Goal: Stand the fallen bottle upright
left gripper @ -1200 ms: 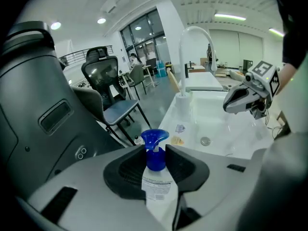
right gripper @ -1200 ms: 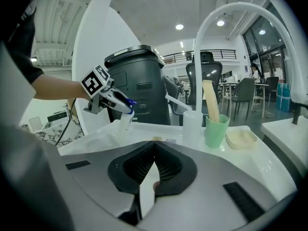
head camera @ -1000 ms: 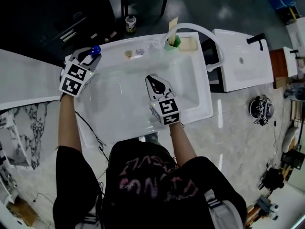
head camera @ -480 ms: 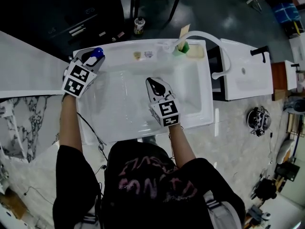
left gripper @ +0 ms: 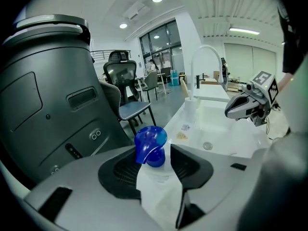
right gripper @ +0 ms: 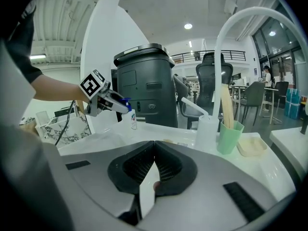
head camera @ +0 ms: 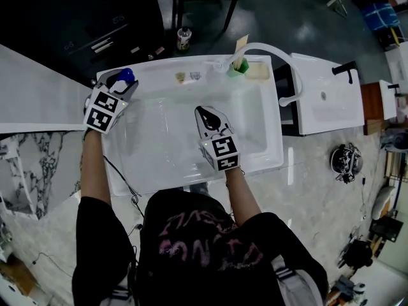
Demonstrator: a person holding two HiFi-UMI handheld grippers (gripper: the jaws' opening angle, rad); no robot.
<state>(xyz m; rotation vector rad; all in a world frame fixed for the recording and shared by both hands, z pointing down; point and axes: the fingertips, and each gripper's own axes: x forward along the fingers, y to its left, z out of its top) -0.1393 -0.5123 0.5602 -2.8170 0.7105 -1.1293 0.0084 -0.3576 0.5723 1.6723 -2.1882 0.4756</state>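
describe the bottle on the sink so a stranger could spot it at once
Start at the white sink and go to the far left corner of its rim. The bottle stands there upright between the jaws of the left gripper, which have just been opening. Its blue cap sets it apart from the white pump dispenser and green cup.

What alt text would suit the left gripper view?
A blue-capped bottle stands upright between the jaws of the left gripper, which have just been opening. Behind it are a white sink, the right gripper and a dark bin.
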